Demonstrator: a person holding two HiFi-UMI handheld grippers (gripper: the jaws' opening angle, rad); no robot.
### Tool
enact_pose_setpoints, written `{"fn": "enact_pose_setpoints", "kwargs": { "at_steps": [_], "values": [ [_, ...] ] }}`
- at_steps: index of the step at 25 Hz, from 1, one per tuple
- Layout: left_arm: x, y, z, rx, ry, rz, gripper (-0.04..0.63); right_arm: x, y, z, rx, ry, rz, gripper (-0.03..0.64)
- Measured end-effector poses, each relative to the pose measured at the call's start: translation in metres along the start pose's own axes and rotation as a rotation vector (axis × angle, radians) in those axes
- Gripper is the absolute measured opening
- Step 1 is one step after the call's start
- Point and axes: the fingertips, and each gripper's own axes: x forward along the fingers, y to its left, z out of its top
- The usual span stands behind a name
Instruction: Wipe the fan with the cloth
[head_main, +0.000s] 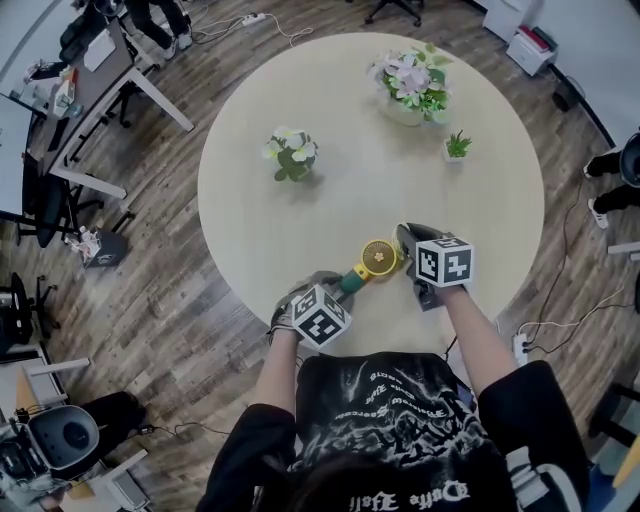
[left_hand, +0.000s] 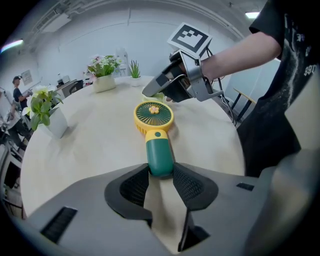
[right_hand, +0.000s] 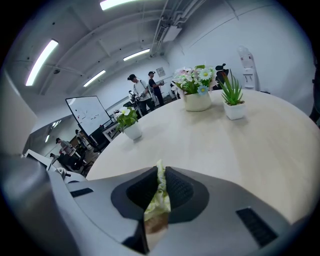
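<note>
Cloth (right_hand: 157, 200) mostly hidden between right gripper (right_hand: 160, 171) fingers (right_hand: 182, 189).

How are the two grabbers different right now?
The left gripper clamps the green handle of the fan; the right gripper pinches a pale green cloth. The left gripper's jaws stand wider apart; the right gripper's are nearly together on the thin cloth. Both have black pads.
</note>
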Motion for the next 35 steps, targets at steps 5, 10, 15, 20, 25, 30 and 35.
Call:
{"fn": "enact_pose_setpoints", "kwargs": {
  "at_steps": [5,10,15,20,25,30,35],
  "values": [
    [-0.001,0.001,0.001,0.006,-0.005,-0.007,0.170,0.009,0.007,0.009,-0.042,0.031,0.047,0.052],
    [-0.001,0.000,0.000,0.024,0.021,-0.019,0.170,0.021,0.025,0.016,-0.110,0.144,0.128,0.051],
    [-0.003,0.000,0.000,0.035,0.039,-0.014,0.170,0.028,0.046,0.024,-0.172,0.198,0.197,0.051],
    [-0.002,0.001,0.000,0.052,0.049,-0.013,0.170,0.037,0.066,0.024,-0.161,0.260,0.257,0.049],
    [-0.002,0.001,0.001,0.056,0.053,-0.007,0.170,0.037,0.086,0.026,-0.016,0.312,0.378,0.049],
    [-0.003,0.000,0.001,0.057,0.058,0.007,0.170,0.046,0.073,0.016,-0.053,0.408,0.271,0.049],
    [-0.002,0.002,0.001,0.073,0.068,0.020,0.169,0.053,0.059,0.005,-0.116,0.511,0.217,0.050]
  ]
}}
